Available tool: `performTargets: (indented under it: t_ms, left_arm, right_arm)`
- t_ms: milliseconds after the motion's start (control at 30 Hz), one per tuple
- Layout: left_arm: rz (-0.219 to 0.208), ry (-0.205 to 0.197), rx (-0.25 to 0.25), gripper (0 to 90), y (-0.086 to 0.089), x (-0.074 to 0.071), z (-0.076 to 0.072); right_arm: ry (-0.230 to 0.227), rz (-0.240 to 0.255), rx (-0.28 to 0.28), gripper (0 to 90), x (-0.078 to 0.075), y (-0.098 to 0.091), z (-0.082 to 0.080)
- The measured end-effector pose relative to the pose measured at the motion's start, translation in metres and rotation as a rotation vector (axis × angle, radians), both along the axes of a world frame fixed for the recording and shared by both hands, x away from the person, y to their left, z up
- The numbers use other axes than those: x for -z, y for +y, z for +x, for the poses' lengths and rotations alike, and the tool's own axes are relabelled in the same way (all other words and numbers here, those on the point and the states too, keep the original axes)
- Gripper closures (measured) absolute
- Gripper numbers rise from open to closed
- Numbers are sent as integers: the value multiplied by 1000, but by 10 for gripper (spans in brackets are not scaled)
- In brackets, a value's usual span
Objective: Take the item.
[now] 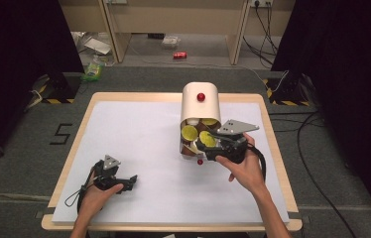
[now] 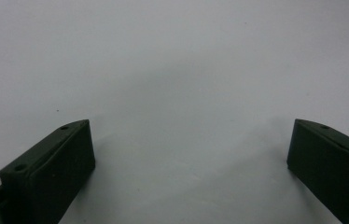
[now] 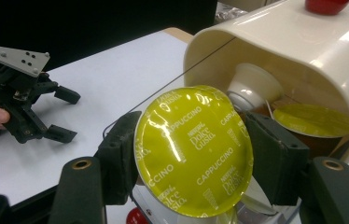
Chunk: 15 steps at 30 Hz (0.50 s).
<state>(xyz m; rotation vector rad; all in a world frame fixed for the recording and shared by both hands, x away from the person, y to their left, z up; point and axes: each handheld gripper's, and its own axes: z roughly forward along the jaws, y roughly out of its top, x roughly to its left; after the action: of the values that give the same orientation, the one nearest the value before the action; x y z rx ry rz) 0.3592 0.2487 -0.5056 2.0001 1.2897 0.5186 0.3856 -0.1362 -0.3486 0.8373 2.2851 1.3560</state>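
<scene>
A cream, round-topped capsule holder (image 1: 193,106) with a red knob (image 1: 201,97) lies at the back middle of the white table (image 1: 139,129). Its open front faces me, with yellow-lidded capsules inside (image 1: 189,132). My right gripper (image 1: 204,144) is at that opening, shut on a yellow-lidded Cappuccino capsule (image 3: 193,149) gripped by its sides between both jaws (image 1: 207,139). Behind it in the holder (image 3: 275,51) are a white capsule (image 3: 252,84) and another yellow lid (image 3: 312,119). My left gripper (image 1: 131,182) rests low at the front left, open with nothing between its jaws (image 2: 189,140), (image 3: 63,114).
A clear drawer with a small red knob (image 1: 200,161) sticks out under the held capsule. The table's wooden rim (image 1: 278,163) runs close to the right hand. Beyond the table are cables, a red can (image 1: 179,55) on the floor and black curtains on both sides.
</scene>
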Motion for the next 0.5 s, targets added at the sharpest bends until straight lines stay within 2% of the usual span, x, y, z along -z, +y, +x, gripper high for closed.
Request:
performTargets:
  t_ms: [500]
  left_arm:
    - [0, 0, 0, 2, 0, 0, 0]
  right_arm:
    - [-8, 19, 22, 400, -5, -16, -2]
